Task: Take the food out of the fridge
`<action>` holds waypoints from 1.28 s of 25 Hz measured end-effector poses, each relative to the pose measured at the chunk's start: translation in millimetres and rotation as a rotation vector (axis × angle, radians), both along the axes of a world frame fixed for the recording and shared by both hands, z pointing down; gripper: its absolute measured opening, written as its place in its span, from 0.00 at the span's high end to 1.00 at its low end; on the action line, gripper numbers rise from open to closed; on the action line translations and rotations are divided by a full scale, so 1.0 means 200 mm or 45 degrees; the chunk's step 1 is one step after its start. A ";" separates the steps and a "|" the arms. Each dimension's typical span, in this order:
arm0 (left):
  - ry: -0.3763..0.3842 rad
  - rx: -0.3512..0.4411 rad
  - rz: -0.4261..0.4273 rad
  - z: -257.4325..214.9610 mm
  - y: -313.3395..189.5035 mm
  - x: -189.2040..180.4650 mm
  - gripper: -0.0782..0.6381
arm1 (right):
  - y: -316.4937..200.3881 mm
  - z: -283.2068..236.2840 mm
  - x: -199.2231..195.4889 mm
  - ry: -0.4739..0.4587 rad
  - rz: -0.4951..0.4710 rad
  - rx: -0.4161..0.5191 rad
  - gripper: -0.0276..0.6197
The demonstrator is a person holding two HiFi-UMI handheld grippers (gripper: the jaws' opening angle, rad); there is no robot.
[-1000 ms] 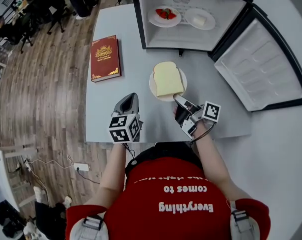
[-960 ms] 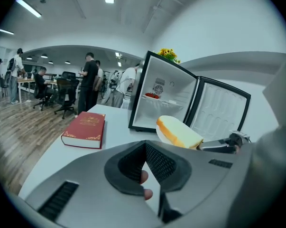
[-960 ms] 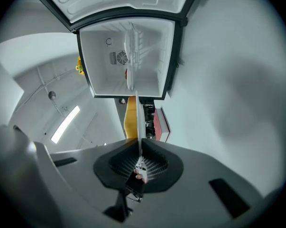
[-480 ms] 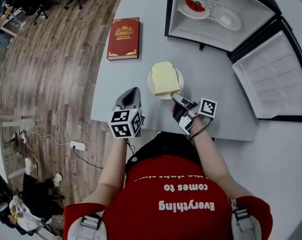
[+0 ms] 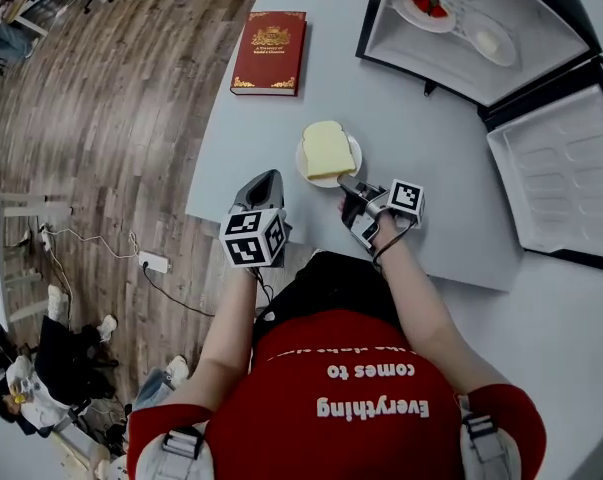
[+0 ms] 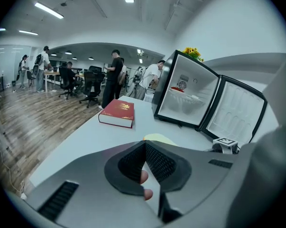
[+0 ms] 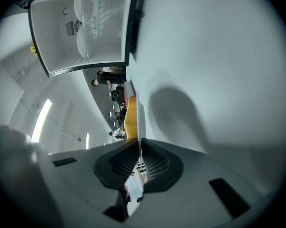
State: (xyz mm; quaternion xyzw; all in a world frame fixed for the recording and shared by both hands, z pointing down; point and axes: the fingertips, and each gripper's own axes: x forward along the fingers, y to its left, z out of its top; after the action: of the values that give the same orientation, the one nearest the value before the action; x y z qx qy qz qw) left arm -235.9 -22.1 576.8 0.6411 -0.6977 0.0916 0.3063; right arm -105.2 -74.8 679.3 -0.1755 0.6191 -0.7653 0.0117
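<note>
Bread (image 5: 326,148) sits on its plate (image 5: 353,156), right gripper (image 5: 344,184) clamped thin on the near rim, likely to carry it level, low over the table (image 5: 431,188). Left gripper (image 5: 265,177) is closed and empty, off to the side. Two more plates (image 5: 425,10) wait in the fridge (image 5: 401,53).

The slice of bread (image 5: 326,148), pale yellow, square with a rounded top, lies flat on a small white plate (image 5: 354,153) out over the grey table (image 5: 281,138), in front of the fridge (image 5: 433,66). My right gripper (image 5: 347,184) pinches that plate's near rim. It may hang just clear of the tabletop, though I cannot be sure. The fridge stands open, its door (image 5: 566,178) swung wide to the right. Inside, side by side, sit 2 more white plates: 1 bears red strawberries (image 5: 426,4), the other a pale lump (image 5: 488,42).
</note>
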 end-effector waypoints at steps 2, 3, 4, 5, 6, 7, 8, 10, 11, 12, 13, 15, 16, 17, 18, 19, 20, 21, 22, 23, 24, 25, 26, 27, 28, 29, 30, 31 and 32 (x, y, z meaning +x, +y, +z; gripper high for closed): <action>0.025 -0.013 -0.023 0.04 -0.01 -0.01 0.89 | 0.01 0.06 0.00 0.033 0.006 -0.038 0.92; 0.033 -0.017 -0.030 0.05 -0.02 -0.01 0.89 | 0.01 0.08 0.00 0.046 0.011 -0.052 0.92; 0.039 -0.019 -0.032 0.06 -0.03 -0.01 0.89 | 0.02 0.10 0.00 0.059 0.015 -0.063 0.92; 0.042 -0.020 -0.031 0.06 -0.04 -0.01 0.89 | 0.02 0.11 0.00 0.073 0.017 -0.072 0.92; 0.044 -0.021 -0.028 0.06 -0.05 -0.01 0.89 | 0.02 0.12 0.00 0.087 0.018 -0.078 0.92; 0.045 -0.023 -0.022 0.07 -0.06 0.00 0.89 | 0.02 0.13 0.01 0.100 0.018 -0.082 0.92; 0.046 -0.026 -0.016 0.07 -0.06 0.00 0.89 | 0.02 0.14 0.01 0.113 0.017 -0.084 0.92; 0.049 -0.029 -0.007 0.08 -0.07 0.01 0.89 | 0.02 0.15 0.02 0.146 0.013 -0.083 0.92; 0.050 -0.029 -0.006 0.08 -0.07 0.02 0.89 | 0.01 0.15 0.02 0.169 0.008 -0.086 0.92; 0.049 -0.028 -0.007 0.08 -0.07 0.02 0.89 | 0.01 0.16 0.02 0.198 0.002 -0.093 0.92; 0.049 -0.025 -0.007 0.08 -0.07 0.02 0.89 | 0.01 0.18 0.02 0.233 -0.006 -0.104 0.92; 0.051 -0.024 -0.006 0.09 -0.07 0.02 0.89 | 0.01 0.20 0.03 0.318 -0.029 -0.130 0.92; 0.052 -0.026 -0.004 0.09 -0.07 0.02 0.89 | 0.01 0.21 0.03 0.361 -0.044 -0.140 0.92; 0.053 -0.028 -0.002 0.10 -0.07 0.03 0.89 | 0.01 0.22 0.04 0.402 -0.058 -0.147 0.92; 0.055 -0.029 -0.004 0.10 -0.07 0.03 0.89 | 0.01 0.22 0.04 0.443 -0.070 -0.154 0.92; 0.060 -0.027 -0.008 0.10 -0.07 0.03 0.89 | 0.02 0.22 0.05 0.490 -0.080 -0.161 0.91; 0.066 -0.022 -0.015 0.10 -0.07 0.03 0.89 | 0.02 0.22 0.06 0.544 -0.090 -0.165 0.91; 0.072 -0.015 -0.023 0.09 -0.07 0.03 0.89 | 0.02 0.22 0.07 0.606 -0.106 -0.162 0.89; 0.078 -0.009 -0.028 0.09 -0.07 0.03 0.89 | 0.03 0.23 0.08 0.670 -0.129 -0.149 0.85; 0.083 -0.005 -0.031 0.09 -0.07 0.03 0.89 | 0.04 0.23 0.09 0.731 -0.157 -0.133 0.79; 0.087 -0.003 -0.032 0.09 -0.07 0.03 0.89 | 0.05 0.23 0.09 0.785 -0.186 -0.118 0.77; 0.090 -0.002 -0.032 0.09 -0.08 0.04 0.89 | 0.06 0.23 0.10 0.829 -0.211 -0.108 0.76; 0.093 0.000 -0.032 0.09 -0.08 0.04 0.89 | 0.07 0.23 0.11 0.863 -0.230 -0.104 0.75; 0.096 0.003 -0.032 0.09 -0.08 0.04 0.89 | 0.09 0.22 0.12 0.887 -0.242 -0.102 0.75; 0.100 0.007 -0.032 0.08 -0.09 0.04 0.89 | 0.10 0.21 0.12 0.902 -0.248 -0.099 0.75; 0.103 0.011 -0.031 0.08 -0.09 0.03 0.89 | 0.11 0.19 0.13 0.907 -0.247 -0.093 0.75; 0.103 0.015 -0.030 0.07 -0.09 0.03 0.89 | 0.12 0.16 0.14 0.900 -0.236 -0.085 0.75; 0.101 0.017 -0.028 0.07 -0.10 0.03 0.89 | 0.12 0.13 0.14 0.884 -0.213 -0.071 0.75; 0.098 0.018 -0.023 0.06 -0.11 0.03 0.89 | 0.12 0.10 0.14 0.860 -0.179 -0.048 0.76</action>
State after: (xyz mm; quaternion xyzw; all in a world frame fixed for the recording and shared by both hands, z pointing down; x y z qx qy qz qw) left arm -230.6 -43.2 589.0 0.6399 -0.6918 0.0589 0.3293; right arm -76.3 -51.4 698.6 -0.3761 0.5844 -0.6742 -0.2500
